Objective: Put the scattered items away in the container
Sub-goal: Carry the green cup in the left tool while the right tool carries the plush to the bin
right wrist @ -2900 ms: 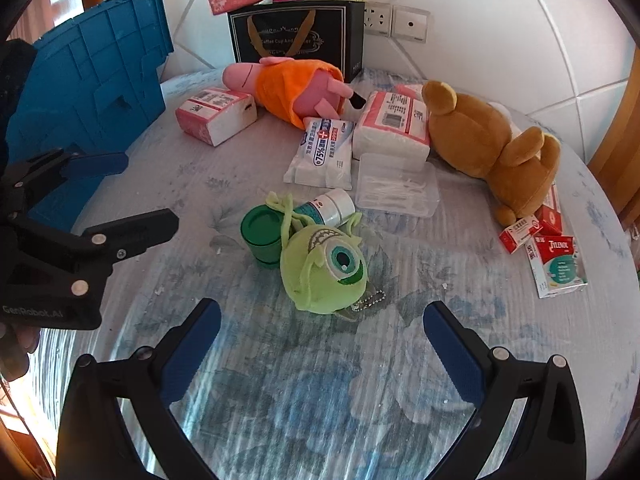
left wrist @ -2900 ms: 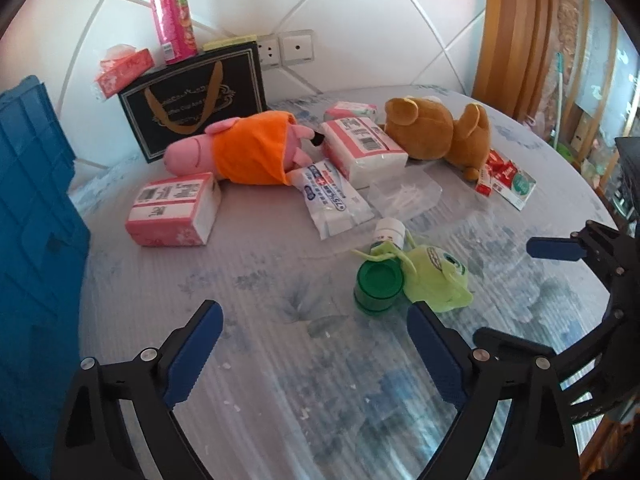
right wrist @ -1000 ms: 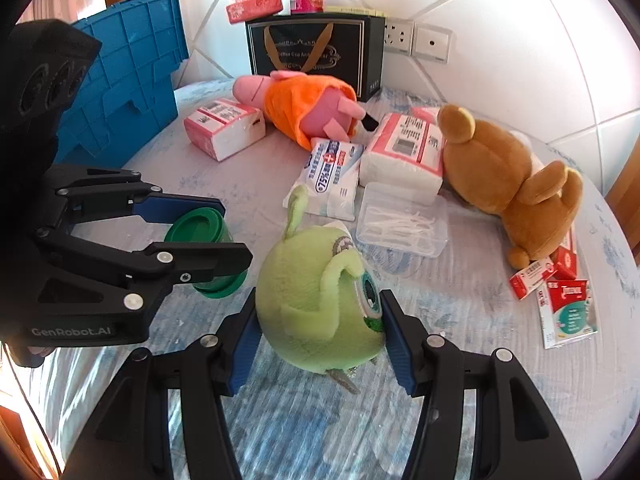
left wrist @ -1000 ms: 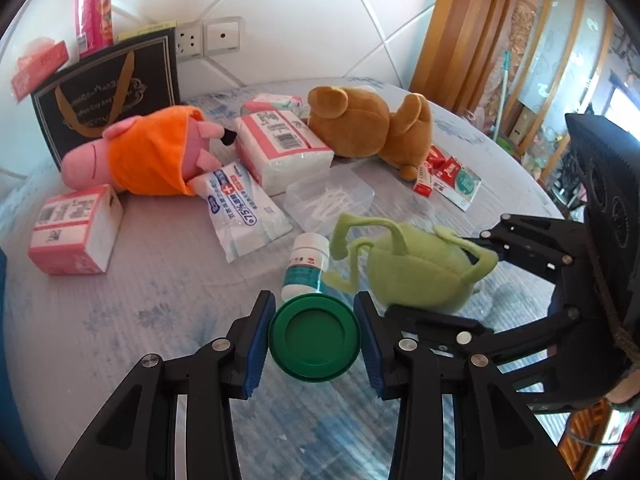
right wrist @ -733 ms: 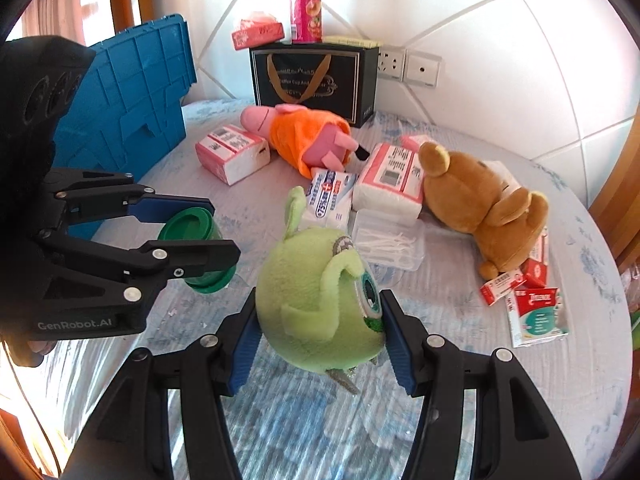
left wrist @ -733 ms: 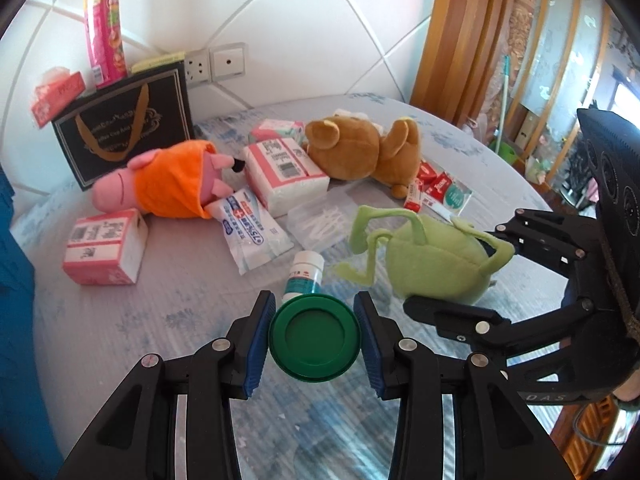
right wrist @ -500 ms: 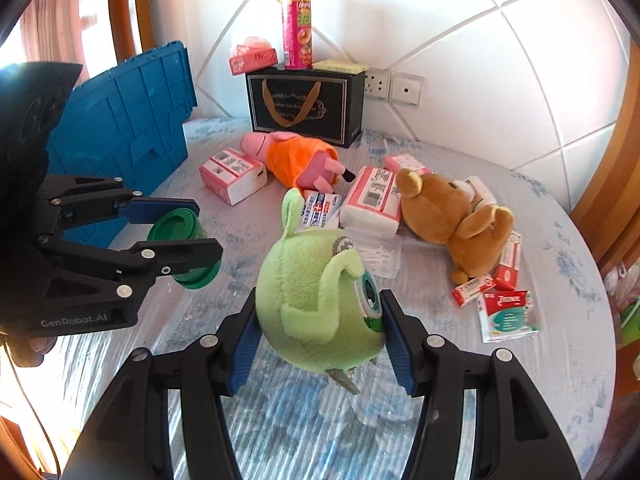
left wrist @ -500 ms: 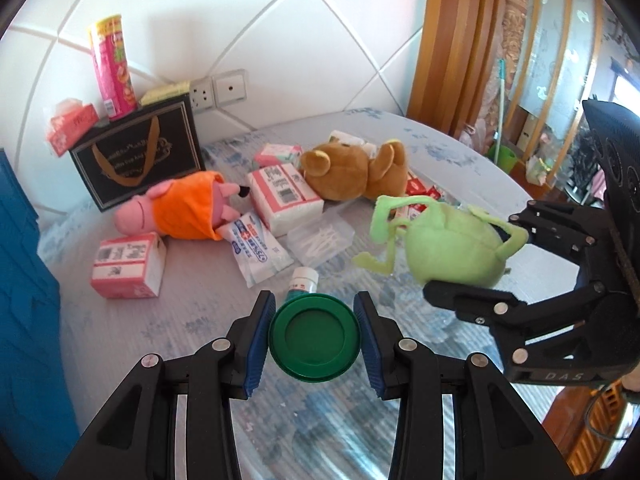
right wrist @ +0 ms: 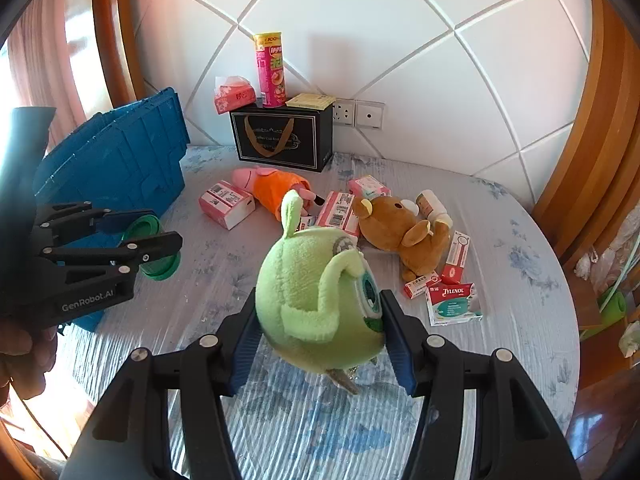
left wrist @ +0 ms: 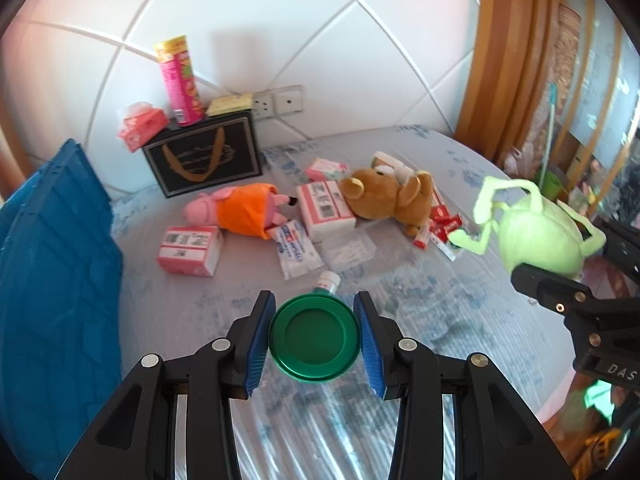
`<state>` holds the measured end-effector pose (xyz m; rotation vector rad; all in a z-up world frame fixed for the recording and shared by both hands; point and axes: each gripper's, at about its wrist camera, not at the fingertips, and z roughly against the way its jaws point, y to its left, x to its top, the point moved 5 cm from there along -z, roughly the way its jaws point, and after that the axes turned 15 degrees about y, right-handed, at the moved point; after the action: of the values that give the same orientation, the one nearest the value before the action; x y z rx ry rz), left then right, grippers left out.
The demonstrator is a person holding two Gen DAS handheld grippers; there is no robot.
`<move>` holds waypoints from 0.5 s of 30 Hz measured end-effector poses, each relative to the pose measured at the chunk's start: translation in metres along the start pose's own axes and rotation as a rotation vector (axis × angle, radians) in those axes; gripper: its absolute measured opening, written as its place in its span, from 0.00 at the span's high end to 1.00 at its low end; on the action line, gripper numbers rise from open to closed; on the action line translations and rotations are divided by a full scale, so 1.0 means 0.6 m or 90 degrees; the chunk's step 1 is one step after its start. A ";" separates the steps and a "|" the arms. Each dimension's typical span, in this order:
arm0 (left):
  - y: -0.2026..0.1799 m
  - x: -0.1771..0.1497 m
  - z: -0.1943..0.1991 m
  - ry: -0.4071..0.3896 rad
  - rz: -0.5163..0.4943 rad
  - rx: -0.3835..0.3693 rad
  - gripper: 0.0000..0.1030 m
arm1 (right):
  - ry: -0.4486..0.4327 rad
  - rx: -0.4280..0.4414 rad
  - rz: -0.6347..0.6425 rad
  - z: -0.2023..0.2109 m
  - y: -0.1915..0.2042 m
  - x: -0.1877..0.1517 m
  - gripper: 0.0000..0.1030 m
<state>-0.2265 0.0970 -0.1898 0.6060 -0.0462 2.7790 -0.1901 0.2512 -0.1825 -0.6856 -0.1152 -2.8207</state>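
Observation:
My left gripper (left wrist: 314, 338) is shut on a green round tub (left wrist: 314, 339) and holds it above the table; it also shows in the right wrist view (right wrist: 154, 256). My right gripper (right wrist: 320, 332) is shut on a green one-eyed plush monster (right wrist: 320, 300), lifted clear of the table; the plush also shows at the right of the left wrist view (left wrist: 540, 236). The blue crate (left wrist: 52, 280) stands at the table's left side (right wrist: 120, 164).
On the table lie a pink pig plush (left wrist: 240, 212), a brown bear plush (left wrist: 384, 196), tissue packs (left wrist: 190, 250), a wipes pack (left wrist: 296, 252), a small bottle (left wrist: 329, 280), a clear box (left wrist: 348, 250) and medicine boxes (right wrist: 452, 300). A black gift bag (right wrist: 284, 140) stands at the back.
Both grippers closed on their items, the tub and the plush, and have risen and pulled back from the table; the scattered items look smaller and farther.

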 end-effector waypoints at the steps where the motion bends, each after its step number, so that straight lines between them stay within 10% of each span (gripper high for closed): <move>1: 0.002 0.001 0.011 -0.003 0.007 0.006 0.62 | -0.005 0.002 0.001 0.011 -0.002 0.001 0.46; 15: 0.034 -0.025 0.123 -0.031 0.085 0.079 0.62 | -0.027 0.022 0.034 0.055 -0.007 0.017 0.46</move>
<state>-0.1894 0.0663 -0.1280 0.7257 0.0791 2.9128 -0.1852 0.2575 -0.1486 -0.7308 -0.1508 -2.7472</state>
